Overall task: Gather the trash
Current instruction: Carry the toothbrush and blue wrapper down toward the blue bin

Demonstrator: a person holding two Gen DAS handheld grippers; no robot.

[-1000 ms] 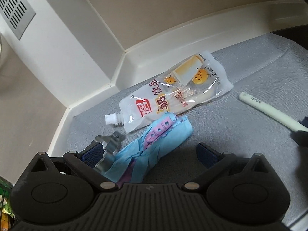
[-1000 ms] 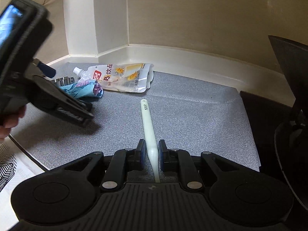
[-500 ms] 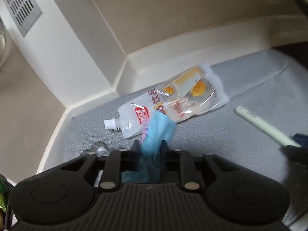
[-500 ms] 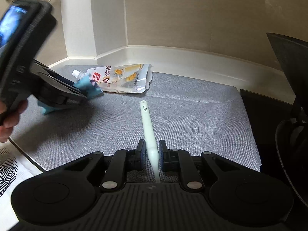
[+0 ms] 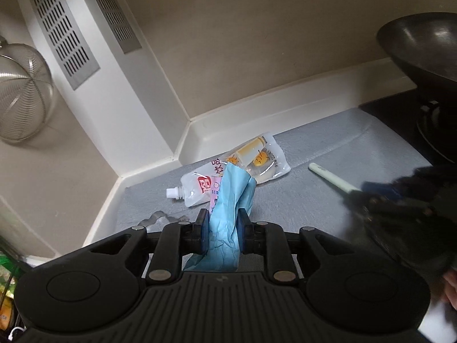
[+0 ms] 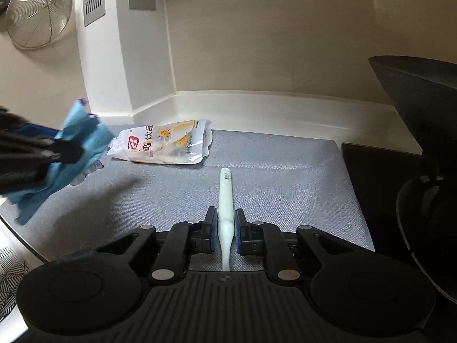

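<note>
Blue wrapper (image 5: 225, 217) pinched in the left gripper (image 5: 221, 230), lifted above the grey counter (image 5: 328, 214).
Right view: right gripper (image 6: 225, 233) clamps the pale green stick (image 6: 225, 200) low on the counter; the drink pouch (image 6: 162, 143) lies far left.

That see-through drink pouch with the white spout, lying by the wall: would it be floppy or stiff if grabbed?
Probably floppy: the drink pouch looks like thin clear film, lying flat and wrinkled on the grey counter. It seems nearly empty, so likely light. The glossy film may slip between fingers; the white spout looks like its only stiff part.
</note>
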